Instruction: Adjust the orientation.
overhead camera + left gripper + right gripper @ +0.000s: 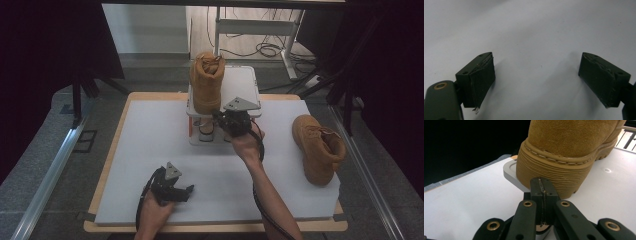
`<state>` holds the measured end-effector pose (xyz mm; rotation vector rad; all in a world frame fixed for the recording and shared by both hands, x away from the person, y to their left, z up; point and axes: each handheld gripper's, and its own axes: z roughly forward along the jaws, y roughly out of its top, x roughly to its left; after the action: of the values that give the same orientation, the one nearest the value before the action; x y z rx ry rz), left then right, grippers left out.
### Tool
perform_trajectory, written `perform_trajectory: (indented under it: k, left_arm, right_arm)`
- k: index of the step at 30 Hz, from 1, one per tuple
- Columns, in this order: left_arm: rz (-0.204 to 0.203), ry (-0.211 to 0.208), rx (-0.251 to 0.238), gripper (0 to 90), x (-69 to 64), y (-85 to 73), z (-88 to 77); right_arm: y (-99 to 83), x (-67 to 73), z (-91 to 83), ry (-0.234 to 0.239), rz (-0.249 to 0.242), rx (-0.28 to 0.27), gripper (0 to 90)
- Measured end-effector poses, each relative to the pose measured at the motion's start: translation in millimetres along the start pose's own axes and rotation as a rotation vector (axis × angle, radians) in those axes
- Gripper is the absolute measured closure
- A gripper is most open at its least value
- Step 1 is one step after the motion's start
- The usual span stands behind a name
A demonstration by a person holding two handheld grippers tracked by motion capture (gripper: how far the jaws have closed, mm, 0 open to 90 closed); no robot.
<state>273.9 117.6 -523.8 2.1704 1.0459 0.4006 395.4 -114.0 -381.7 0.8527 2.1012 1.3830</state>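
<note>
The tan suede lace-up boot stands upright on a small white raised stand at the far middle of the white foam-topped table, its ribbed rubber heel right at the stand's near edge. The right tongs sit closed, pads pressed together on nothing, their tip just at the heel; whether they touch it I cannot tell. The worry is plain: a closed tip nudging that heel could slide the boot across the smooth top or tip it off the side, since the heel already sits at the corner. A second matching tan boot lies tilted near the table's right edge, close enough that a careless sweep of the forearm might knock it to the floor. The left tongs rest open over bare foam near the front, holding nothing. The stand's legs are half hidden behind the right hand, and the room around is too dark to read.
</note>
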Motion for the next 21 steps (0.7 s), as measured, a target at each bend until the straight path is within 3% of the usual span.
perform_trajectory:
  k: [8,21]
  left_arm:
    - [0.005,0.000,0.004,13.6,0.3,0.0,-0.3]
    - [0.000,0.000,0.000,13.6,-0.1,-0.1,-0.1]
  right_arm:
    - [2.0,2.1,6.7,0.004,-0.015,0.001,90.0]
    - [0.3,1.5,-7.4,0.011,-0.013,-0.017,75.2]
